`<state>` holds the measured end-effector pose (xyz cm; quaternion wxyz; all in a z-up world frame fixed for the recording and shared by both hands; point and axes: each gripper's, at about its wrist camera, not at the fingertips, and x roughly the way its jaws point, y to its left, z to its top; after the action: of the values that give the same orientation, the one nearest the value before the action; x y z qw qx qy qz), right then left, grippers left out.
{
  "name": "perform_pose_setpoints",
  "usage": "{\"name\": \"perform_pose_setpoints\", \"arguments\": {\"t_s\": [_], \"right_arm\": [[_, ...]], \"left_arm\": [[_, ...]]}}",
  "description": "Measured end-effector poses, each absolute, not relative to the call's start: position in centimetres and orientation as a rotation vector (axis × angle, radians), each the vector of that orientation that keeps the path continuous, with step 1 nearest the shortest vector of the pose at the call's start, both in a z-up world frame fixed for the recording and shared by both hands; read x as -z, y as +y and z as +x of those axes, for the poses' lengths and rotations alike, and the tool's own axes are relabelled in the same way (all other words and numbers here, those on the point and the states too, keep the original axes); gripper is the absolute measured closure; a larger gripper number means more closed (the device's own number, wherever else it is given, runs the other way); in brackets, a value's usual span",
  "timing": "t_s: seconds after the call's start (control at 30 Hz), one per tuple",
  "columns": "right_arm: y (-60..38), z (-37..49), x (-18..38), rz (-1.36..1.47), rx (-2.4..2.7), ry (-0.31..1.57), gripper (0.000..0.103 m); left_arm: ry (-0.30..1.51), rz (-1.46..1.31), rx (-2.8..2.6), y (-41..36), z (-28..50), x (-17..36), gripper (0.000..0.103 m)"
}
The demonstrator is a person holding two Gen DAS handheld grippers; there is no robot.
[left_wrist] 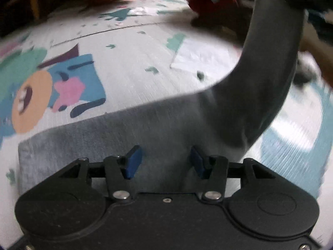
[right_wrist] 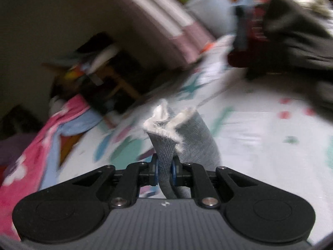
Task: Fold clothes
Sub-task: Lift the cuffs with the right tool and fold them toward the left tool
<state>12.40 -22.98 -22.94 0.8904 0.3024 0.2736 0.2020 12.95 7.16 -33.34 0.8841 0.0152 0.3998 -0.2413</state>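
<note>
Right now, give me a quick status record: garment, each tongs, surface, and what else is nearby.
garment: grey knit garment, one end lying flat on the mat, the other lifted into the air
left tongs: open, over the flat end, gripping nothing
right tongs: shut on the garment's raised end, its white lining showing above the pads
surface: patterned play mat
nearby: pile of dark and red clothes at the far edge; pink blanket to the side
</note>
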Motion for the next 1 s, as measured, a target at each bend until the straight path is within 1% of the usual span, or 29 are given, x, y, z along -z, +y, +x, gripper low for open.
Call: {"name": "perform_pose_setpoints", "arguments": {"t_s": [0.13, 0.17, 0.23, 0.3, 0.43, 0.5, 0.6, 0.7, 0.77, 0.87, 0.9, 0.93, 1.0], "right_arm": [[-19.9, 12.8, 21.0, 0.535, -0.503, 0.572, 0.089], [-19.7, 12.8, 20.7, 0.531, -0.496, 0.571, 0.089], [-20.6, 12.6, 20.5, 0.559, -0.454, 0.569, 0.089], [-22.8, 12.1, 21.2, 0.610, -0.391, 0.570, 0.089], [-28.7, 10.5, 25.3, 0.849, -0.218, 0.574, 0.089], [-31.3, 9.4, 27.9, 0.968, -0.129, 0.582, 0.089], [-34.1, 8.0, 31.1, 1.076, -0.015, 0.600, 0.089], [-36.0, 6.9, 33.7, 1.151, 0.054, 0.614, 0.089], [-36.8, 6.5, 34.9, 1.188, 0.075, 0.621, 0.089], [-36.8, 6.2, 36.0, 1.246, 0.076, 0.610, 0.089], [-36.9, 6.2, 36.4, 1.264, 0.079, 0.610, 0.089], [-36.9, 6.3, 36.9, 1.279, 0.086, 0.613, 0.089], [-37.0, 6.4, 37.6, 1.301, 0.099, 0.618, 0.089]], "left_arm": [[0.732, -0.051, 0.493, 8.3, 12.1, 32.6, 0.054], [0.716, -0.049, 0.501, 7.9, 12.0, 32.5, 0.061], [0.690, 0.015, 0.508, 6.2, 11.7, 32.5, 0.067], [0.679, 0.067, 0.530, 4.3, 11.3, 32.5, 0.068], [0.683, 0.156, 0.607, 0.0, 10.5, 33.1, 0.068], [0.732, 0.268, 0.610, -2.3, 10.0, 34.5, 0.069], [0.709, 0.335, 0.603, -3.2, 9.3, 34.6, 0.069], [0.650, 0.385, 0.588, -2.9, 9.2, 33.7, 0.068], [0.625, 0.362, 0.553, -2.6, 9.5, 33.3, 0.068], [0.667, 0.366, 0.558, -3.4, 9.6, 34.5, 0.069], [0.690, 0.399, 0.578, -4.0, 9.4, 35.3, 0.071], [0.658, 0.452, 0.592, -4.5, 8.7, 35.7, 0.075], [0.625, 0.519, 0.607, -4.8, 8.2, 35.5, 0.075]]}}
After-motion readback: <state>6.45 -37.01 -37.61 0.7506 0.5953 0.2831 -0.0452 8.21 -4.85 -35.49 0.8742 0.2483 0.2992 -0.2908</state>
